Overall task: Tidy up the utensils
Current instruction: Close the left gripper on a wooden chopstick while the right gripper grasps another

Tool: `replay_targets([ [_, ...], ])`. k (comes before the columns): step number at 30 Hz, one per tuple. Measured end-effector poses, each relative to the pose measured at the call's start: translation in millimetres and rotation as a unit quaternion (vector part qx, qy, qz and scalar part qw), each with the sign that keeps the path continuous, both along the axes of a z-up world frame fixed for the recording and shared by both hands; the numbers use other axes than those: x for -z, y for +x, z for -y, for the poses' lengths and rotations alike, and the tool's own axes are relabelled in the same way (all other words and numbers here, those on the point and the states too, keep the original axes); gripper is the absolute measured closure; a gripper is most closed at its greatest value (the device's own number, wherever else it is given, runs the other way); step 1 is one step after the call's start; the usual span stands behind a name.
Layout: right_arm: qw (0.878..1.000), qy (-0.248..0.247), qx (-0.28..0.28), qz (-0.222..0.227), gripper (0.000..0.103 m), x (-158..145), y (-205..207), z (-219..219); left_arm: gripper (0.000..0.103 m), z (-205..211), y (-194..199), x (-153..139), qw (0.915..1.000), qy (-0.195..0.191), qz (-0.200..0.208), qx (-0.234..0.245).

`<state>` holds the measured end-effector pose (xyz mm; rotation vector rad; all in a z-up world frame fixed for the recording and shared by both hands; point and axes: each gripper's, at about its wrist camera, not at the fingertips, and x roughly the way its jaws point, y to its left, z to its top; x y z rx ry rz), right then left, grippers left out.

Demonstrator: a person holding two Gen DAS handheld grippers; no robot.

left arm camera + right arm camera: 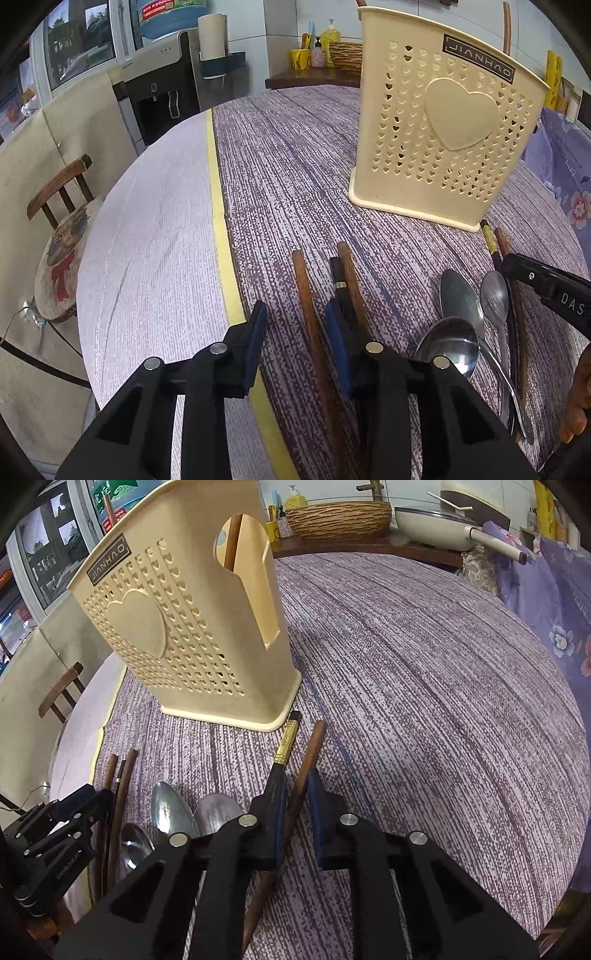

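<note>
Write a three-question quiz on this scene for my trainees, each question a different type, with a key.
1. True or false: the cream utensil holder lies on its side.
2. What lies between the pads of the left gripper? A: a spoon. B: a brown chopstick. C: nothing.
3. How many metal spoons lie on the table?

Key: 1 false, it stands upright. 2 B; the pads do not press on it. 3 three.
</note>
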<state>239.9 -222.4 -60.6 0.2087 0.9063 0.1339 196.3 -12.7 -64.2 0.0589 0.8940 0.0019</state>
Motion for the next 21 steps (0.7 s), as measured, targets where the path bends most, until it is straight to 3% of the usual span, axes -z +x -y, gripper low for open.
replay_targets([
  [8, 1.0, -0.024, 0.003, 0.007, 0.092, -1, 3, -9, 0.082, 4, 7, 0, 1.0, 0.008, -0.001, -0.006],
  [18, 0.999, -0.046, 0.004, 0.012, 0.092, -2, 0, -19, 0.084, 5, 7, 1, 0.9998, 0.003, 0.003, -0.021],
  [21, 0.999, -0.046, 0.004, 0.013, 0.092, -2, 0, -17, 0.091, 4, 8, 0, 0.9996, 0.005, 0.005, -0.027],
])
